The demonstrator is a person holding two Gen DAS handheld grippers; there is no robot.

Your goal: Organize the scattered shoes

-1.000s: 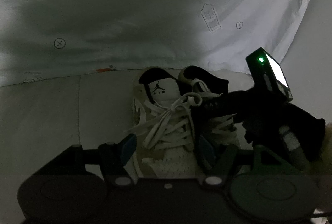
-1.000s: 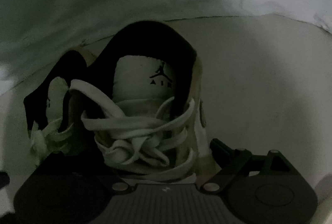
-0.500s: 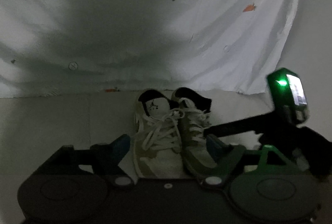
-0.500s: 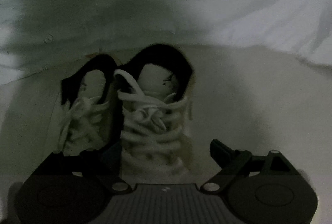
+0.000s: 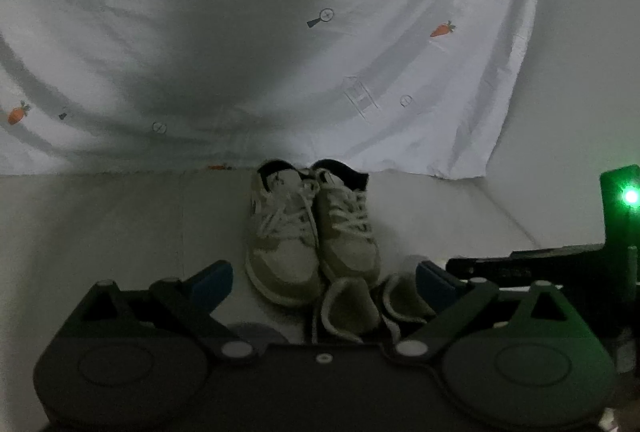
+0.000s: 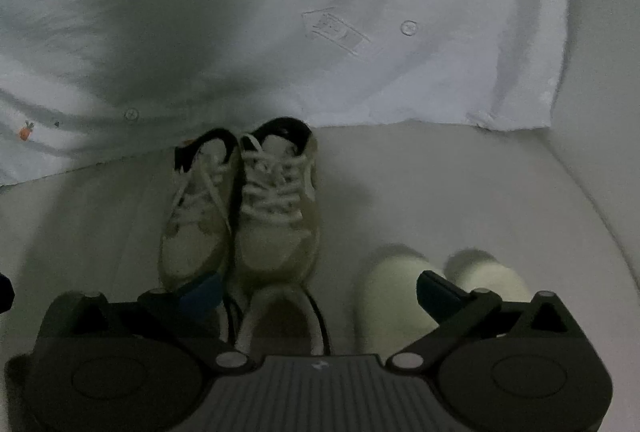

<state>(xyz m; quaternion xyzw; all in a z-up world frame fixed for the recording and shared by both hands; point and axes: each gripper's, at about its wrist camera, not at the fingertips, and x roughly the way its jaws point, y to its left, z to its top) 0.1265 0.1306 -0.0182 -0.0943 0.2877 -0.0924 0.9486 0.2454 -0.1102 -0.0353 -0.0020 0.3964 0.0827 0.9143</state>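
Right wrist view shows the sneakers paired by the sheet, both grippers' jaws opening and empty, so I judge the slippers come next.

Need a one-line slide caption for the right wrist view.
Right gripper opening, empty, above paired sneakers set side by side below a printed sheet.

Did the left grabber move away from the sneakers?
Yes. The left gripper has backed away from the sneakers: they look smaller against the sheet, and nothing sits between its opening jaws.
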